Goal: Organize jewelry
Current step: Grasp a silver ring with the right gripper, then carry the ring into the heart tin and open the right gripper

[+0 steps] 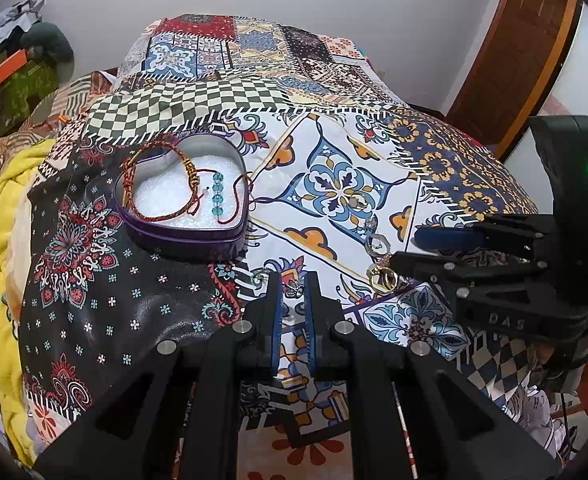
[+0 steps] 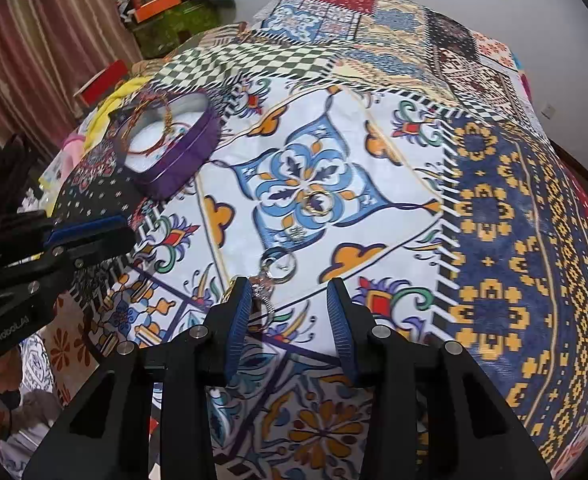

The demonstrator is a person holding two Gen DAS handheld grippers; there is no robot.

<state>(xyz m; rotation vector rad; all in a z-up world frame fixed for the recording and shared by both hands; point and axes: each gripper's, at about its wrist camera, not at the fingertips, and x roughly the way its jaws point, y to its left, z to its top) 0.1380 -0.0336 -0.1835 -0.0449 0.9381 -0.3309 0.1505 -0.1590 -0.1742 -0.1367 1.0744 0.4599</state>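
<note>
Patchwork bedspread (image 1: 334,148) covers the bed; heart tin (image 1: 181,196) holds bracelets (image 1: 157,176); rings (image 2: 277,264) lie loose nearby; left gripper (image 1: 294,284) jaws nearly closed around a small ring (image 1: 291,287); right gripper (image 2: 289,292) jaws open, empty.

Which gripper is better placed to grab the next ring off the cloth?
Right. The right gripper is open, a silver ring just ahead of its tips. The left gripper is nearly closed on something small.
</note>
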